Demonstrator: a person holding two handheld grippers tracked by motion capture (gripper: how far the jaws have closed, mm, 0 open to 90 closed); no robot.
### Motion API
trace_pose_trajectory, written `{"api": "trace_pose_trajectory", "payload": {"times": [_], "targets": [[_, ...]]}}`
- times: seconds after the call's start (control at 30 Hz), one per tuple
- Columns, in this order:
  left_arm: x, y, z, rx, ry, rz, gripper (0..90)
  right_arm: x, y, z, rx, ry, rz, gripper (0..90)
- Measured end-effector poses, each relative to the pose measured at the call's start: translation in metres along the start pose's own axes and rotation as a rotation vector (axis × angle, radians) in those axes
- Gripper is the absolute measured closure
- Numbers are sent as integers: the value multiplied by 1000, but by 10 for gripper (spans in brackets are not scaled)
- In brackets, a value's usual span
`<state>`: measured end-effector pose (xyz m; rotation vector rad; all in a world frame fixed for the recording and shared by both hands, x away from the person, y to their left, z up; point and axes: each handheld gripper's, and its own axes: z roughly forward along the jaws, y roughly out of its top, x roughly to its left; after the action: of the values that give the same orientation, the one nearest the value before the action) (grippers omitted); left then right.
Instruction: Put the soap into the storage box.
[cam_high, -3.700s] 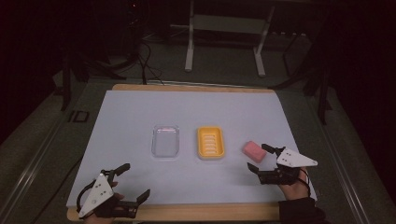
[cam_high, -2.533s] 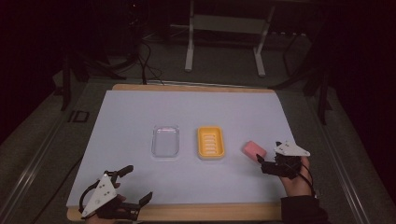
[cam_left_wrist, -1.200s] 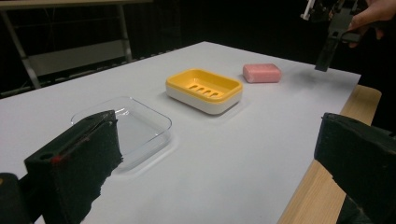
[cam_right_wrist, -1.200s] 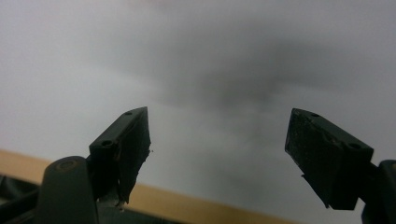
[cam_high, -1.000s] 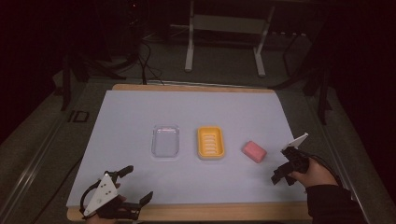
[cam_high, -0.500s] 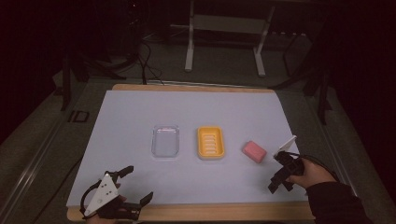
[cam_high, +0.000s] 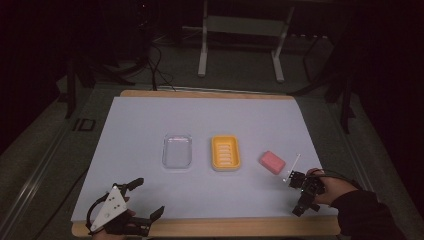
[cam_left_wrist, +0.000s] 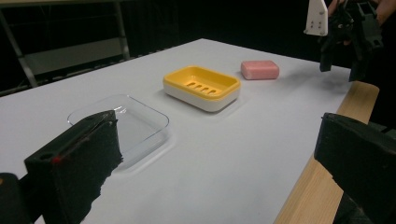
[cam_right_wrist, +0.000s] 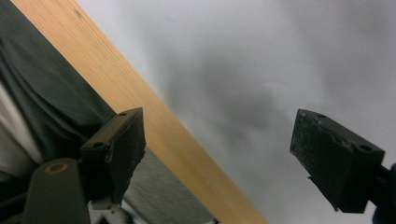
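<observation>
Right gripper (cam_high: 302, 192) has backed off the pink rectangular soap bar (cam_high: 272, 162) — a few seconds ago it sat right at the bar, now it's nearer the front-right of the table and rolled over, jaws wide apart with nothing between them, pointing down at the white sheet and wooden table edge (cam_right_wrist: 154, 126). Soap lies flat on the sheet, just right of the yellow slotted soap dish (cam_high: 225, 152), not touching it. Clear plastic tray (cam_high: 177, 150) sits left of the dish. Left gripper (cam_high: 134, 206) unchanged — parked at the front-left edge, jaws spread, empty. My read: no grasp made, so the soap pickup is not yet done; the right hand looks to be re-orienting for a fresh approach.
</observation>
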<state>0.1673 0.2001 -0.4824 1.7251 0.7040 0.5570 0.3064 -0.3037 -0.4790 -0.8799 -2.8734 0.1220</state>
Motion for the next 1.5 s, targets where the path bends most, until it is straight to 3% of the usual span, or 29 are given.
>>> {"api": "trace_pose_trajectory", "payload": {"times": [0.07,0.27,0.6,0.77,1.17,1.37,1.5], "targets": [[0,0,0,0,-1,0,8,-2,1,-1,-9,-15,-17,176],[0,0,0,0,-3,-1,8,-9,4,-6,-52,-29,23,136],[0,0,1,3,-8,-3,8,-32,10,-16,-119,11,133,132],[0,0,1,3,-8,-3,8,-37,14,-17,-122,-7,119,132],[1,0,1,1,-12,-6,8,-42,30,-26,-210,-5,106,132],[1,0,1,2,-13,-7,7,-43,41,-31,-243,-19,74,141],[1,0,1,2,-15,-7,7,-46,47,-34,-295,-32,35,168]]}}
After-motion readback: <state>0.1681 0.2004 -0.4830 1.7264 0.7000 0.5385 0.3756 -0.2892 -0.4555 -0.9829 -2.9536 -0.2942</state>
